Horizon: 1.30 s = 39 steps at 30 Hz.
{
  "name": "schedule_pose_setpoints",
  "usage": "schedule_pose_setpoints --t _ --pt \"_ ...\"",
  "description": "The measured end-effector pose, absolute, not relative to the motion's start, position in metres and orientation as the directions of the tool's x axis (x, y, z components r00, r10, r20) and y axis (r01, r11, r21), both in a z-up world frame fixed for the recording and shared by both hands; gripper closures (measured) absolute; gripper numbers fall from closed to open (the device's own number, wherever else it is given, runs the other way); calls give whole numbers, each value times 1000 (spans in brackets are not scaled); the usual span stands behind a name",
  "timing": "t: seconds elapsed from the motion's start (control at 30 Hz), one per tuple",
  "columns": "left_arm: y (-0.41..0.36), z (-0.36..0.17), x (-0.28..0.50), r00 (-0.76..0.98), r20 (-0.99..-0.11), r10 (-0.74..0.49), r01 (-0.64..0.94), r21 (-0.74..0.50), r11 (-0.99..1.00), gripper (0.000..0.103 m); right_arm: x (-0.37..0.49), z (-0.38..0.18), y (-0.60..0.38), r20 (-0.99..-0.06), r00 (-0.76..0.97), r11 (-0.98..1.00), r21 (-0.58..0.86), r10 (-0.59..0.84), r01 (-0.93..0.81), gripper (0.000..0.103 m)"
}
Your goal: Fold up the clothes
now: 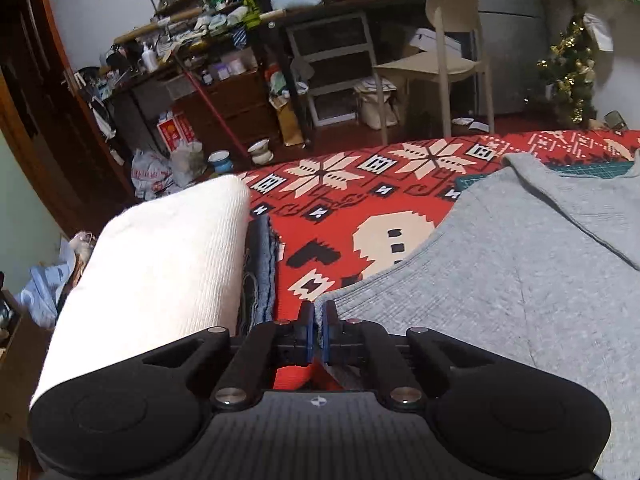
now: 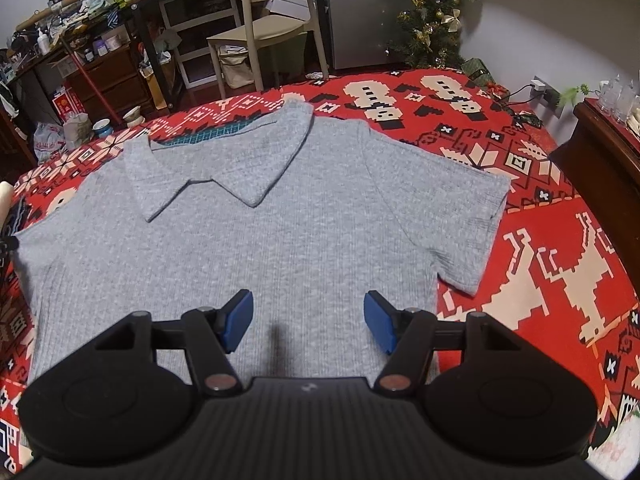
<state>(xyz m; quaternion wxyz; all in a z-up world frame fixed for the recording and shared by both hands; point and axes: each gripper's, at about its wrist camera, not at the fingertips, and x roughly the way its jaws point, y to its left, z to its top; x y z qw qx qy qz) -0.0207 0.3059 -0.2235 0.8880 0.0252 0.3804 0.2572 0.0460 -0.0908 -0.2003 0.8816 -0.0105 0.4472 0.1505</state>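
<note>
A grey ribbed polo shirt (image 2: 260, 220) lies spread flat, collar away from me, on a red patterned blanket (image 2: 540, 240). In the left wrist view the same grey shirt (image 1: 500, 280) fills the right side, and my left gripper (image 1: 319, 320) is shut on the edge of its left sleeve, the blue pads pinching the cloth. My right gripper (image 2: 308, 320) hovers open over the shirt's lower middle, with nothing between its blue pads (image 2: 240, 320).
A folded white garment (image 1: 160, 272) lies on a folded blue one (image 1: 262, 264) left of the left gripper. A green cutting mat (image 2: 200, 134) peeks out under the collar. Beyond the bed stand a beige chair (image 2: 264, 20), a cluttered desk (image 1: 200, 40) and a small Christmas tree (image 2: 432, 28).
</note>
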Motion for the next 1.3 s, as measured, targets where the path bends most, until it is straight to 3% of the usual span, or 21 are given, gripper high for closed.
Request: schedule_pose_setpoints --t 0.23,0.43,0.5,0.63,0.67,0.8,1.0,1.07,1.13,1.3 --pt "311 -237 -10 504 -702 504 -445 289 848 96 51 -199 -103 -780 581 964 108 233 -242 37" --pt "312 -226 -13 496 -719 487 -467 253 847 76 72 -190 -136 -735 662 985 42 145 -168 37" --pt "311 -219 -16 513 -715 474 -482 217 849 63 84 -189 -150 -721 686 992 19 101 -126 37" --pt "300 -206 -18 523 -693 497 -483 239 842 61 120 -197 -181 -703 711 1000 -5 12 -22 39" --pt "297 -203 -20 526 -690 497 -484 239 842 60 129 -200 -187 -700 714 1000 -13 -8 -2 40" --pt "288 -194 -28 540 -705 460 -470 202 860 60 157 -220 -201 -708 705 999 -46 -45 17 63" --pt "271 -183 -39 556 -699 449 -446 205 871 60 180 -244 -215 -732 681 1000 28 24 -4 75" --pt "266 -180 -41 558 -697 451 -443 209 872 60 181 -246 -215 -720 693 999 29 32 -16 83" --pt "262 -177 -43 560 -694 452 -440 213 872 60 182 -245 -216 -717 695 998 50 54 -26 100" --pt "252 -175 -46 572 -691 442 -426 210 880 61 181 -243 -222 -707 707 999 39 20 10 101"
